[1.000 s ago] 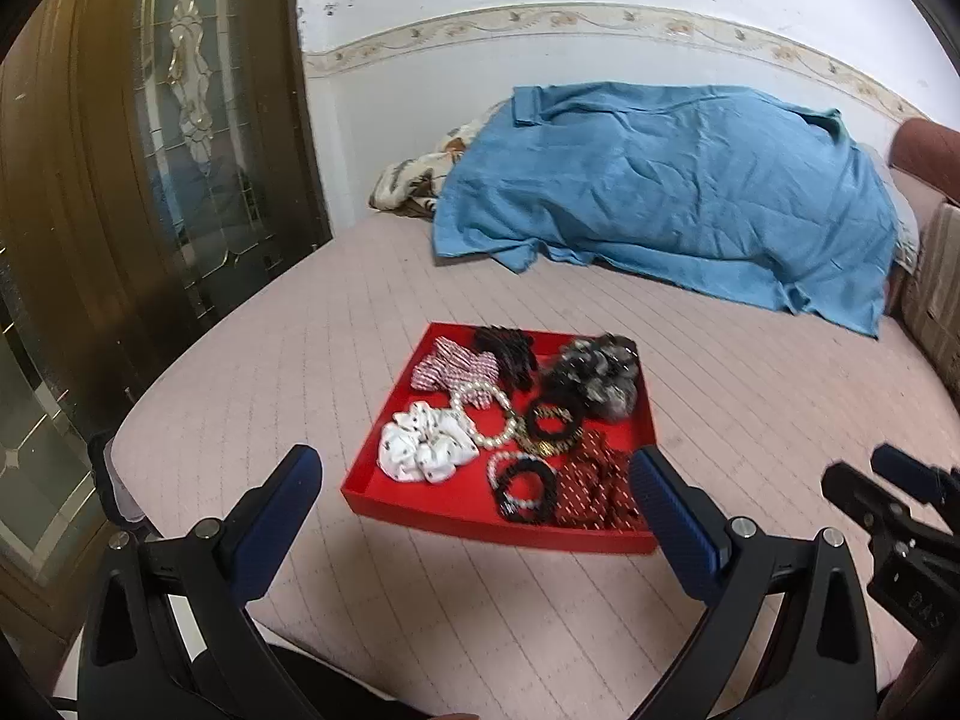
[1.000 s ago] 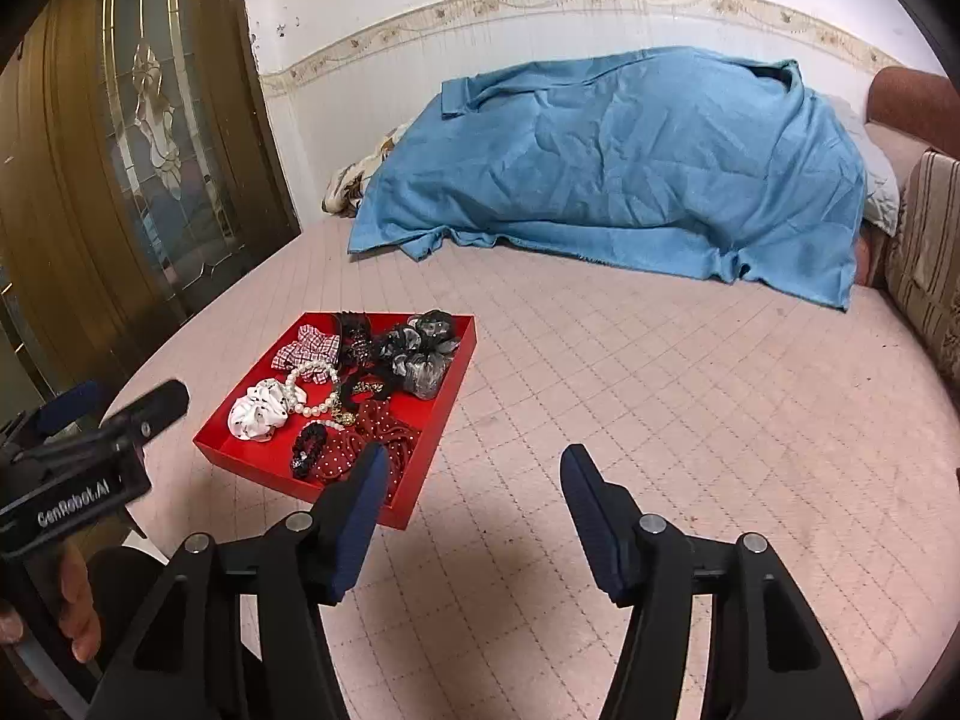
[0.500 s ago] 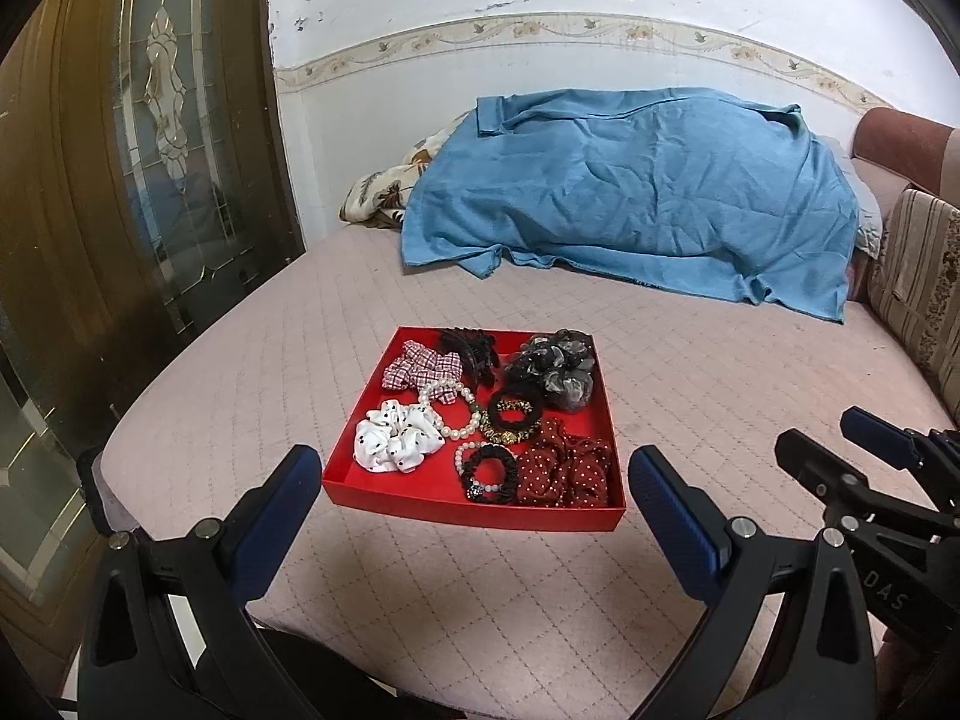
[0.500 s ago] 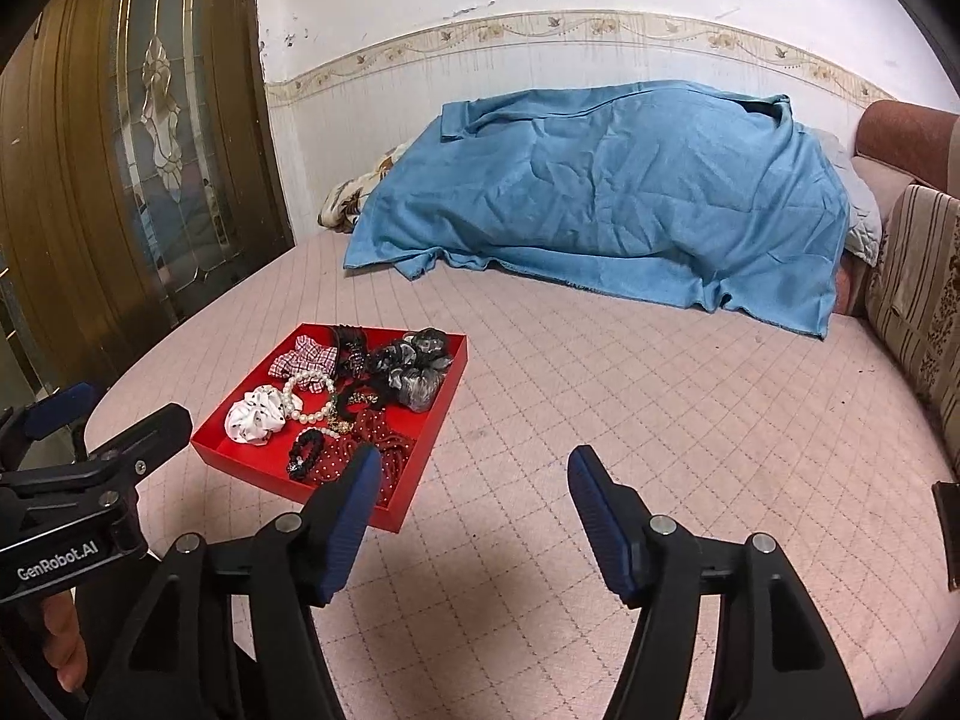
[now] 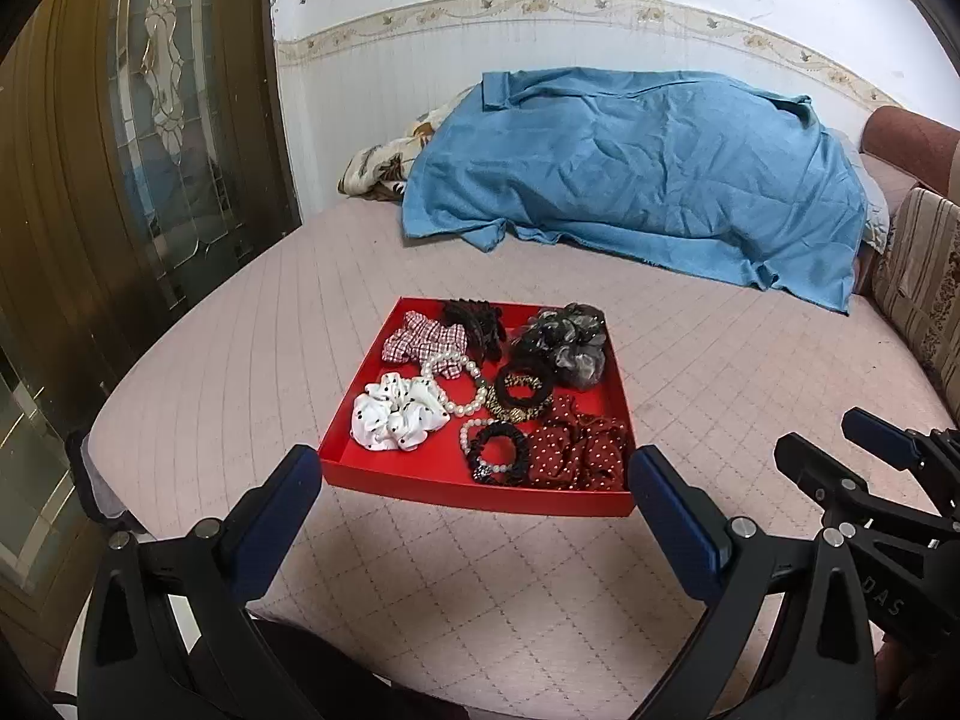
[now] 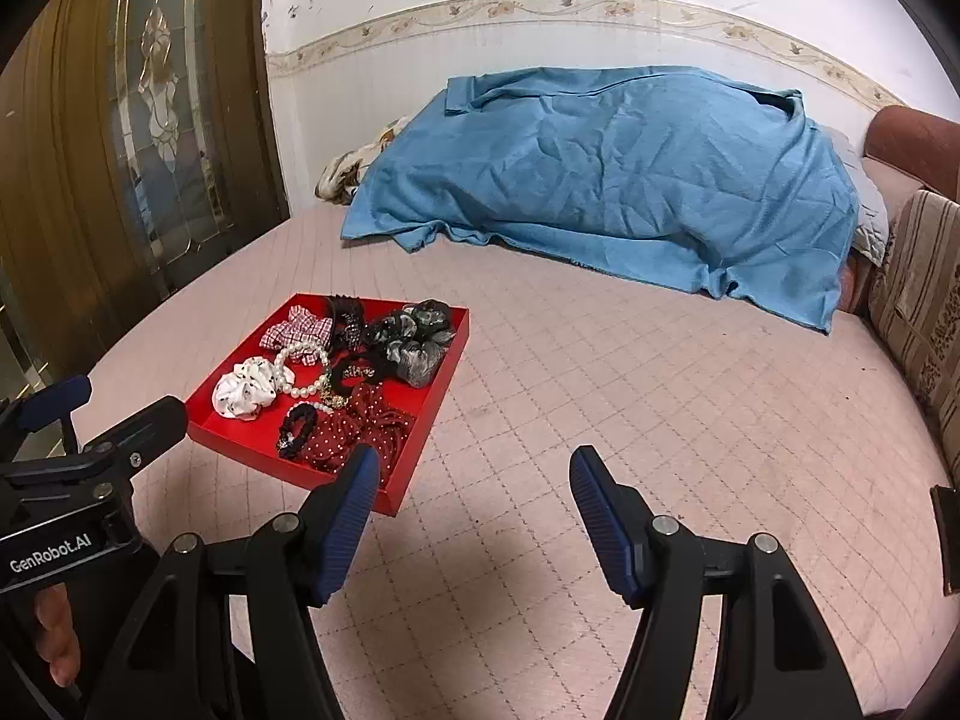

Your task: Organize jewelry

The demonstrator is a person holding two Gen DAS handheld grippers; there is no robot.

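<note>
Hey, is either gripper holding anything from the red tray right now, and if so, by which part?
Nothing is held. The left gripper and right gripper are both open and empty above the bed, short of the red tray.

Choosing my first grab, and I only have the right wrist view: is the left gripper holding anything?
Observer: No. The left gripper is open, with nothing between its fingers.
Operator: Where is it aimed?
Observer: At the tray; in its own view the tray's near wall lies between its fingers.
Operator: The right gripper hides part of the tray's near corner. What's there?
Observer: The dotted red scrunchie fills that corner, beside a black bracelet.
</note>
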